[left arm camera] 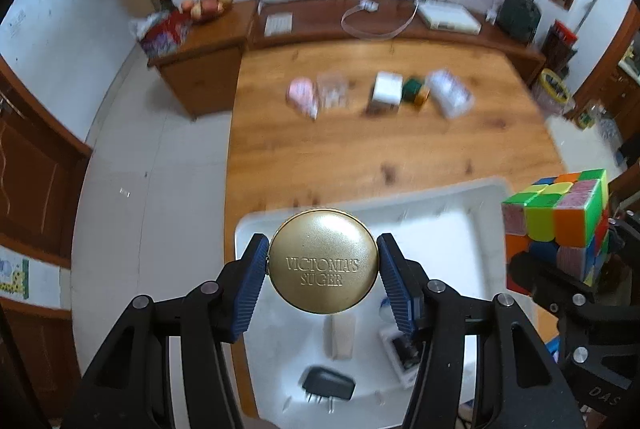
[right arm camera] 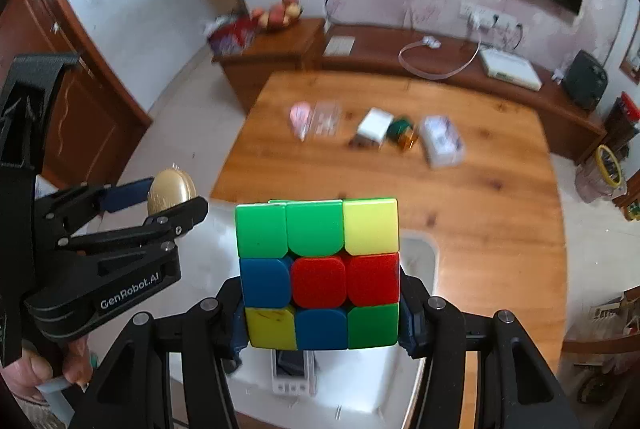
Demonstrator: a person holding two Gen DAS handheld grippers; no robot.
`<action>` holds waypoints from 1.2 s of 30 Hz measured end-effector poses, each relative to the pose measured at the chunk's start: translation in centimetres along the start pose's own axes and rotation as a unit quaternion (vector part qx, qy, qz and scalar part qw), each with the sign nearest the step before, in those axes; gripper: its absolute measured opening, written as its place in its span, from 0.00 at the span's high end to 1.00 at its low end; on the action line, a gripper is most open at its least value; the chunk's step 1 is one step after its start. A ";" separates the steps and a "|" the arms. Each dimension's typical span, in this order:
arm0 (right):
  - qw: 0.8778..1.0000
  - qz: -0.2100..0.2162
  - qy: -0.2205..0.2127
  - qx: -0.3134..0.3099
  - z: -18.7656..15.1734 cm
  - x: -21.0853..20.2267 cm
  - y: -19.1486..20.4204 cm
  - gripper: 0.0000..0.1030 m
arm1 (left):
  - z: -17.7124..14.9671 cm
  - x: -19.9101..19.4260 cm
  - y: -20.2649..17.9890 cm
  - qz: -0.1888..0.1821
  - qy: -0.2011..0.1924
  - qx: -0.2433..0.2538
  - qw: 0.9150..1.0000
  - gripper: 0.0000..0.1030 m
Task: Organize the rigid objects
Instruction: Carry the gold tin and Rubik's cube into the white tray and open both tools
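My left gripper (left arm camera: pixel 323 265) is shut on a round gold tin (left arm camera: pixel 323 261) marked "Victoria's Suger" and holds it above a white tray (left arm camera: pixel 472 197) at the table's near edge. My right gripper (right arm camera: pixel 320 309) is shut on a multicoloured puzzle cube (right arm camera: pixel 318 273), also above the white tray (right arm camera: pixel 420 253). The cube (left arm camera: pixel 560 221) shows at the right of the left wrist view. The left gripper with the gold tin (right arm camera: pixel 172 189) shows at the left of the right wrist view. Inside the tray lie a black charger (left arm camera: pixel 328 385), a pale stick-like item (left arm camera: pixel 340 337) and a small white device (right arm camera: pixel 292 373).
On the wooden table (left arm camera: pixel 360 149) beyond the tray stand a pink item (left arm camera: pixel 302 95), a clear box (left arm camera: pixel 332 91), a white box (left arm camera: pixel 386 91), a small green-orange cube (left arm camera: pixel 416 93) and a clear packet (left arm camera: pixel 450 93). A low wooden cabinet (left arm camera: pixel 200 65) with fruit stands behind.
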State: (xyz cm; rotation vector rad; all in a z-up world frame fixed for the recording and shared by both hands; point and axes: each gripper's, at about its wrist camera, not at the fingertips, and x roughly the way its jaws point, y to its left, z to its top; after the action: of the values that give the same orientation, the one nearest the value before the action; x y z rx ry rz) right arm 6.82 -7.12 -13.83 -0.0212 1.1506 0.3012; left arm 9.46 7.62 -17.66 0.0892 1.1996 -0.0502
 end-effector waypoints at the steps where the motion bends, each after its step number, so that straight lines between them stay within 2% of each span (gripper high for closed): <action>1: 1.000 0.002 0.012 0.001 -0.7 0.8 0.0 0.45 | -0.7 1.0 0.1 0.003 0.012 -0.003 1.000 0.43; 7: 0.997 0.015 0.074 0.029 -4.1 6.0 -1.0 0.45 | -4.0 5.3 0.2 0.011 0.066 -0.019 0.998 0.43; 13: 0.991 0.004 0.119 0.055 -6.4 10.2 -1.7 0.45 | -5.6 7.8 -0.2 0.010 0.092 -0.017 0.996 0.43; 29: 0.983 -0.055 0.167 0.049 -8.4 14.2 -2.2 0.45 | -5.3 12.0 -1.6 0.021 0.117 0.012 0.993 0.43; 36: 0.981 -0.058 0.182 0.029 -8.6 15.4 -1.3 0.45 | -5.0 13.1 -2.1 0.028 0.126 0.028 0.991 0.42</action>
State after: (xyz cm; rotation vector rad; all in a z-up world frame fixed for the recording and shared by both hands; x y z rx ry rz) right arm 5.19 -6.34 -31.38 -0.0953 1.5148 0.1628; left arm 9.33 6.10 -31.76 0.1827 1.4483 -0.0225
